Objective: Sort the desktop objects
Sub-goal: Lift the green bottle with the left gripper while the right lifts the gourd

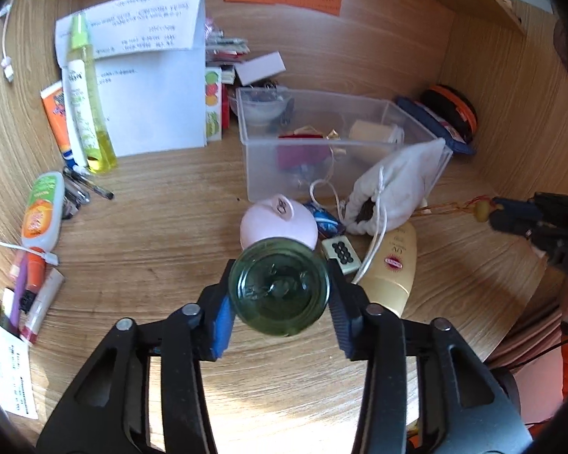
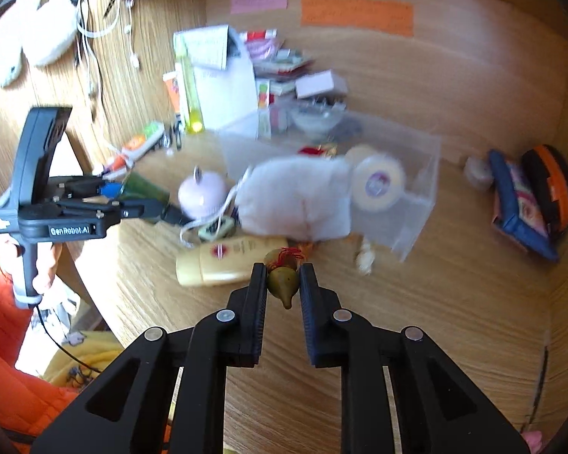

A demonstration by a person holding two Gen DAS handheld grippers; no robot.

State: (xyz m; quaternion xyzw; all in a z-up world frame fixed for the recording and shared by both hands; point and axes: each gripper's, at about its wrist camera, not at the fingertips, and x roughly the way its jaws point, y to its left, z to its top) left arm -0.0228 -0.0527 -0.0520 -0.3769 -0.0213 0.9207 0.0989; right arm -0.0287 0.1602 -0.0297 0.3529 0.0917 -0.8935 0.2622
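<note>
the left gripper [image 1: 280, 295] clamps a green glass bottle [image 1: 280, 291] above the wooden desk [image 1: 151, 234]; the right gripper [image 2: 283, 283] pinches an olive gourd charm [image 2: 283, 282] just before the yellow sunscreen tube [image 2: 227, 261] and white drawstring pouch [image 2: 295, 200] by the clear plastic box [image 2: 416, 189].

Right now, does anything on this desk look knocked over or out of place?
Yes. The white drawstring pouch slumps against the clear plastic box, mouth gaping, dark contents showing and its cord trailing over the yellow sunscreen tube, which lies flat on its side. Several tubes and pens also lie scattered at the desk's left edge.
</note>
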